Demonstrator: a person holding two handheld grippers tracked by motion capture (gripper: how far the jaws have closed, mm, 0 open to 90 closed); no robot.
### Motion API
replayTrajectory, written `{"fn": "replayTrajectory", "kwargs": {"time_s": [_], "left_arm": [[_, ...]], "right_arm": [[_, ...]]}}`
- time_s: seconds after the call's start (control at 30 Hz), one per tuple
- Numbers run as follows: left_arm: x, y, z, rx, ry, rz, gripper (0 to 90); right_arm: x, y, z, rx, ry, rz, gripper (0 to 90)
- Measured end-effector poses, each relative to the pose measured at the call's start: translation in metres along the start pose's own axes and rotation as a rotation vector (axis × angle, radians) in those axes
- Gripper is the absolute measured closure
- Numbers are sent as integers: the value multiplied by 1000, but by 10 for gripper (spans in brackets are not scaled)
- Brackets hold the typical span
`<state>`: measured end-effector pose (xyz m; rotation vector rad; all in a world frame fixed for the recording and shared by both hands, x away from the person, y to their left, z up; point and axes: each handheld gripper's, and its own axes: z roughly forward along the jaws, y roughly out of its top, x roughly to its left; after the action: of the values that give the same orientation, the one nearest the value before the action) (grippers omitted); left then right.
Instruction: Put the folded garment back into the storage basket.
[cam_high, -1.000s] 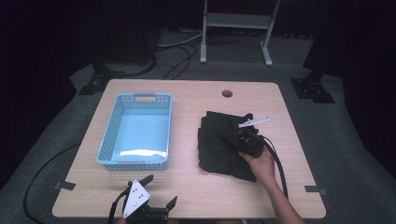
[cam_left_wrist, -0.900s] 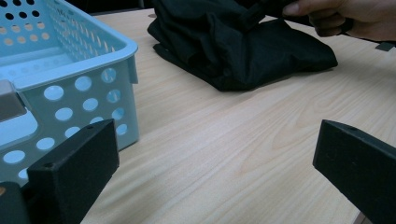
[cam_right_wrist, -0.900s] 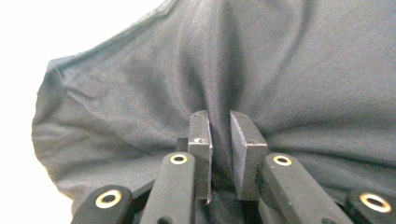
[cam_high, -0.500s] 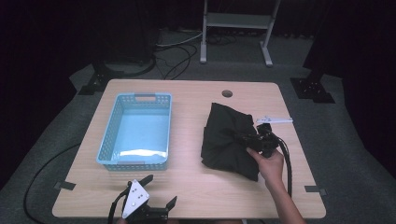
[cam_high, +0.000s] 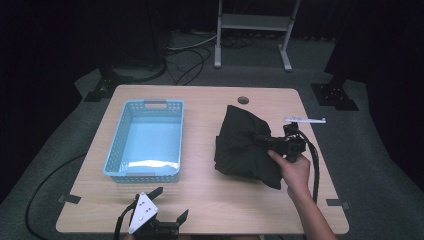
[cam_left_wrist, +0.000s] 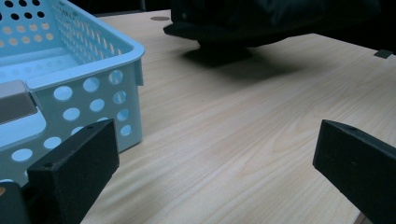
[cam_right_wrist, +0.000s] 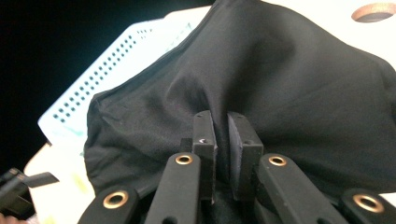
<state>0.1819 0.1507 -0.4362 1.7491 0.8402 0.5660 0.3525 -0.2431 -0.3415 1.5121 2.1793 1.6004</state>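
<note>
A black cloth (cam_high: 242, 145) lies bunched on the right half of the table, partly lifted. My right gripper (cam_high: 265, 141) is shut on a fold of the black cloth (cam_right_wrist: 280, 88), its jaws pinched together around the fabric (cam_right_wrist: 220, 128). A hand holds that gripper from the right. My left gripper (cam_high: 172, 206) rests at the table's front edge, open, with bare wood between its jaws (cam_left_wrist: 210, 154). A light blue perforated basket (cam_high: 122, 167) stands on the left half of the table, empty; its corner (cam_left_wrist: 93, 88) is just ahead of the left jaw.
The wooden table (cam_high: 200, 195) has a cable hole (cam_high: 243, 100) near its far edge. A metal stand (cam_high: 250, 30) and cables lie on the dark floor beyond. Tape marks sit at the table's front corners (cam_high: 335, 203).
My right gripper has pulled the cloth to the right and raised it, so the cloth now stands bunched up instead of lying flat. The left gripper has not moved.
</note>
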Motion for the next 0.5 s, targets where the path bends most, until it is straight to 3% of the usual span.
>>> {"fn": "replayTrajectory", "kwargs": {"time_s": [0.2,0.5], "left_arm": [[0,0,1,2,-3,-2,0],[0,0,0,0,-2,6,0]], "right_arm": [[3,13,-11,-43,43,64,832],[16,32,-19,-79,73,89,834]]}}
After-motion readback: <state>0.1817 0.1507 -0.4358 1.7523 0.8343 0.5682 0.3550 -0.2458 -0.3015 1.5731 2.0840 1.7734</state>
